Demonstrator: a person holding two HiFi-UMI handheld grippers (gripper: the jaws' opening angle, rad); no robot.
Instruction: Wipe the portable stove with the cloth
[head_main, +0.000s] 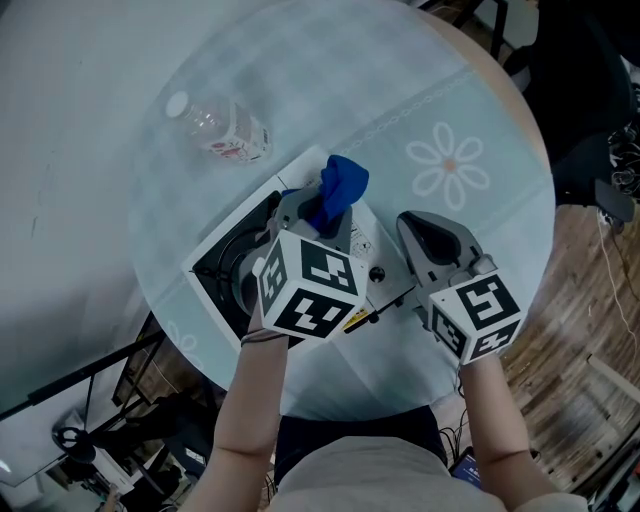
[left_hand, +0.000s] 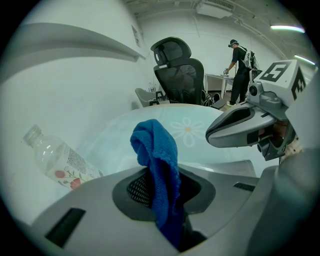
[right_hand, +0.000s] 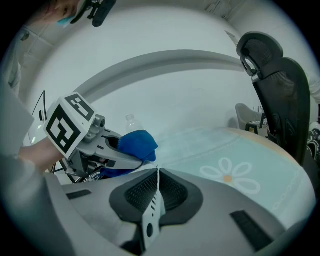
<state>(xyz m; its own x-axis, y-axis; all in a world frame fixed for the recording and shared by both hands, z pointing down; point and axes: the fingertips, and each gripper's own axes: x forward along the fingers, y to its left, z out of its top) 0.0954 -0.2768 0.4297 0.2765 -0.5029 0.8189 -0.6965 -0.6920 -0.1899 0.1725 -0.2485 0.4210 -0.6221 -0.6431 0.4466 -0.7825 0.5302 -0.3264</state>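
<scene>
The blue cloth (left_hand: 157, 165) was nubby terry; the portable stove (head_main: 372, 250) had smooth white painted metal; the bottle (head_main: 225, 128) was clear plastic; the surface (head_main: 400, 110) looked glossy.

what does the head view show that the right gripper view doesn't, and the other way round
Only the head view: the portable stove's top in full, with its black burner well, and the wood floor. Only the right gripper view: a thin white plate clamped in the right tool, and a black office chair. Both: the blue cloth gripped in the left tool, the lying bottle, the flower print on the table cover.
</scene>
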